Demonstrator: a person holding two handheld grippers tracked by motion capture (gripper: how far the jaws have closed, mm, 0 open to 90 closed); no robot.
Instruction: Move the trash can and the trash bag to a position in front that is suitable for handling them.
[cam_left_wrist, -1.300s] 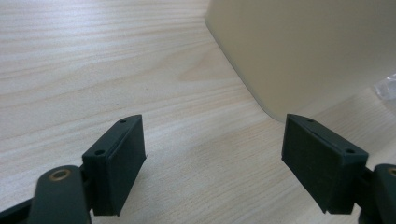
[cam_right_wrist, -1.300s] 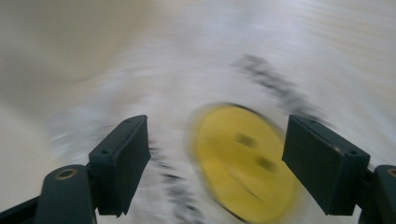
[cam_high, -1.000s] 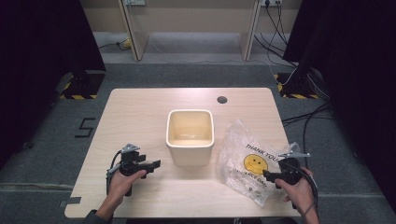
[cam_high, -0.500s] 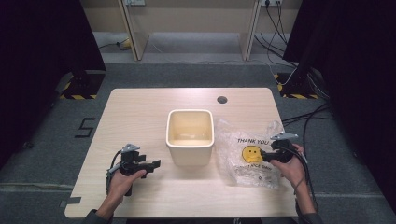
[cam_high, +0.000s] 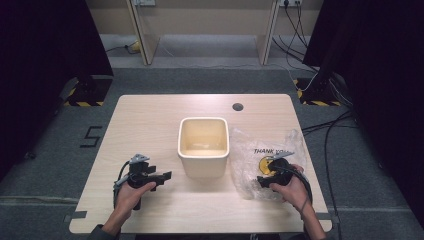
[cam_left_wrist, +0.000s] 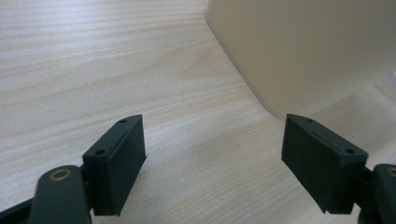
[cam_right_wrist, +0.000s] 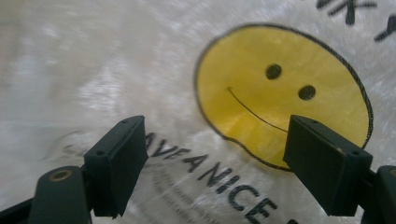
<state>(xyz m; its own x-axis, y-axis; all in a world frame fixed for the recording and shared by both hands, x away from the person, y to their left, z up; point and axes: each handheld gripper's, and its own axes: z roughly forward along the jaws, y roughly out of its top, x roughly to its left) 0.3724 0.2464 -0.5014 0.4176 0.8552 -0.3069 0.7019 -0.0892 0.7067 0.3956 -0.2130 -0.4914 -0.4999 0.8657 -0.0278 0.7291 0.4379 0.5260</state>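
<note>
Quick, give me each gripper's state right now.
Left gripper: open, holding nothing, beside the bin.
Right gripper: open, over the plastic bag, holding nothing.

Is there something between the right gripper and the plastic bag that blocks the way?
Nothing visible does. The right gripper hangs with its jaws open directly over the plastic bag, and between its fingertips there is just the printed yellow smiley. The cream bin stands to the side.

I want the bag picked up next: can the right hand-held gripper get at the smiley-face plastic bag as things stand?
Probably yes. The right hand-held gripper hangs directly over the smiley-face plastic bag with its jaws open, and nothing lies between them. The cream bin stands apart to the side, out of the way.
</note>
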